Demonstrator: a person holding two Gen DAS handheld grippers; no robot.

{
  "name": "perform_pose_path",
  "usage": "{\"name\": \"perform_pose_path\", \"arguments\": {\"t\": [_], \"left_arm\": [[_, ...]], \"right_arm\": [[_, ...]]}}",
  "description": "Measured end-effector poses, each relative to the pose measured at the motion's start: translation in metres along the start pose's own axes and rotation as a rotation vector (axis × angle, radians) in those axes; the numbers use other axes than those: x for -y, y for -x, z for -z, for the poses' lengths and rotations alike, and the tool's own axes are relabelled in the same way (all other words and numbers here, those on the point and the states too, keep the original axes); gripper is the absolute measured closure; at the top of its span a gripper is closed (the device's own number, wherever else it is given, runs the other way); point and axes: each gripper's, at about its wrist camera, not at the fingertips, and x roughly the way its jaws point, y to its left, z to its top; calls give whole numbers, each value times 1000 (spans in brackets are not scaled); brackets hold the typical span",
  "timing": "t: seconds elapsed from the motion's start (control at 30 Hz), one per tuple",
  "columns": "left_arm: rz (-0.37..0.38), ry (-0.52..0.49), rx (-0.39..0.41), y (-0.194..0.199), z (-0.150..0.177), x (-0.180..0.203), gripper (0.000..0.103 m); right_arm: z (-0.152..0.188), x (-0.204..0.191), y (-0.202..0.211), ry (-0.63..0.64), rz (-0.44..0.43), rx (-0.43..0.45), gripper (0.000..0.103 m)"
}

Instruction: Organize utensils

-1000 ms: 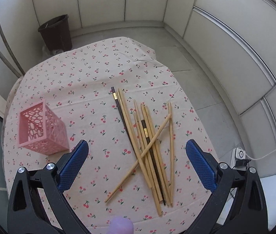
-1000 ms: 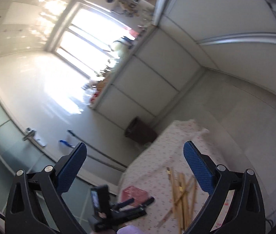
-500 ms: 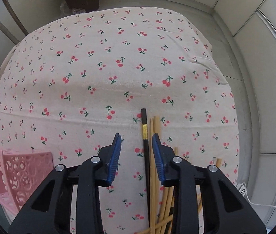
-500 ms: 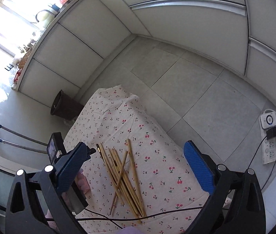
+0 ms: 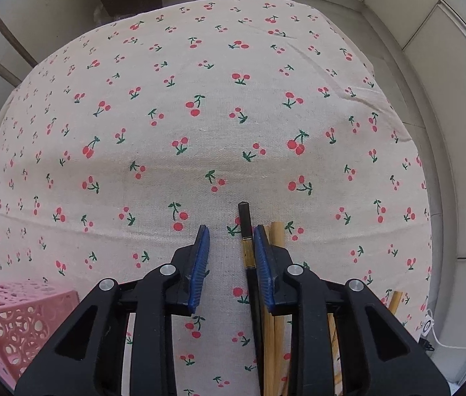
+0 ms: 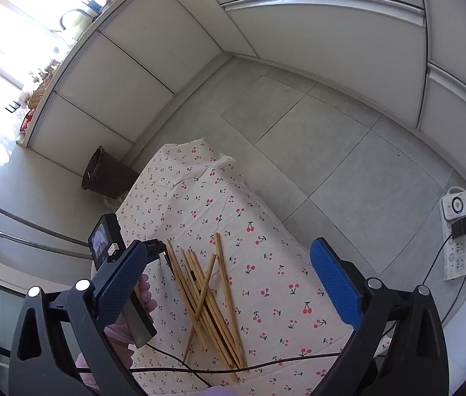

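Left wrist: left claw (image 5: 231,236) half-spread around dark chopstick (image 5: 245,237); right claw (image 6: 229,264) spread wide.

one table, one heap of chopsticks, two grippers

two hand-held grippers, the left gripper (image 5: 231,231) and the right gripper (image 6: 229,246); one pink basket (image 5: 12,316); one cherry-print tablecloth (image 5: 200,132); one dark chopstick (image 5: 245,231) with a single gold band seen up close; at least seven pale wooden chopsticks (image 6: 224,283) in one crossed pile, overlapping too much for a sure count; one brown bin (image 6: 107,178); one white power strip (image 6: 457,231) on the floor
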Motion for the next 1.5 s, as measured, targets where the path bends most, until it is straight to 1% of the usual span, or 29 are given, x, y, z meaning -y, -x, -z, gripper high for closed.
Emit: {"name": "perform_pose_path", "arguments": {"t": [0.03, 0.07, 0.1, 0.2, 0.27, 0.3, 0.37, 0.43, 0.5, 0.53, 0.57, 0.6, 0.63, 0.67, 0.7, 0.73, 0.8, 0.87, 0.9, 0.97, 1.07, 1.17, 1.2, 1.27, 1.33, 1.37, 1.5], "left_arm": [[-5, -8, -3, 0, -2, 2, 79], [6, -20, -5, 0, -2, 4, 89], [2, -30, -2, -3, -4, 9, 95], [13, -70, 35, -2, 6, 13, 97], [64, -46, 65, 5, 20, 5, 97], [86, -42, 93, 13, 27, 2, 97], [103, -71, 176, 37, 41, -5, 97], [120, -110, 246, 64, 59, -10, 97], [139, -154, 310, 94, 81, -18, 97], [149, -171, 333, 107, 92, -22, 97], [158, -180, 352, 123, 106, -27, 97], [175, -178, 363, 134, 112, -36, 97], [195, -174, 374, 144, 122, -45, 97], [210, -168, 389, 153, 131, -55, 97], [225, -160, 400, 162, 141, -64, 97], [240, -152, 406, 168, 149, -71, 97], [269, -136, 424, 175, 163, -85, 97], [281, -126, 447, 183, 183, -97, 97], [289, -123, 451, 185, 188, -100, 97], [321, -128, 455, 190, 190, -102, 97], [338, -130, 485, 202, 195, -109, 97], [368, -114, 475, 205, 195, -116, 97], [373, -110, 471, 205, 195, -117, 97], [374, -108, 462, 204, 194, -118, 97], [376, -110, 454, 202, 194, -118, 97], [377, -112, 449, 201, 193, -117, 97], [379, -108, 433, 198, 191, -118, 97]], "right_arm": [[0, 1, -3, -2, 10, -7, 7], [-1, 3, -8, -10, 19, -20, 7], [-1, 5, -14, -25, 24, -38, 7], [0, 7, -34, -34, 25, -100, 7], [1, 6, -46, -29, 49, -107, 7], [2, 4, -53, -19, 62, -110, 7], [6, -1, -68, -3, 68, -133, 9], [12, -6, -85, 4, 36, -193, 16], [21, -18, -103, 28, -4, -261, 35], [26, -26, -112, 52, -15, -280, 39], [31, -35, -119, 81, -17, -286, 48], [36, -44, -125, 116, -19, -291, 55], [41, -52, -133, 145, -21, -299, 59], [46, -61, -141, 171, -24, -314, 67], [50, -68, -148, 195, -25, -326, 71], [54, -76, -155, 223, -22, -334, 72], [63, -91, -170, 278, -26, -354, 82], [69, -100, -183, 302, -27, -374, 88], [71, -103, -189, 308, -26, -381, 91], [72, -104, -200, 299, -43, -400, 94], [72, -105, -212, 289, -46, -410, 95], [70, -102, -222, 292, -16, -410, 95], [69, -100, -226, 289, -14, -412, 95], [66, -98, -230, 272, -24, -414, 99], [65, -97, -230, 269, -8, -412, 97], [65, -96, -230, 282, 4, -417, 96], [69, -100, -230, 340, 30, -437, 95]]}}
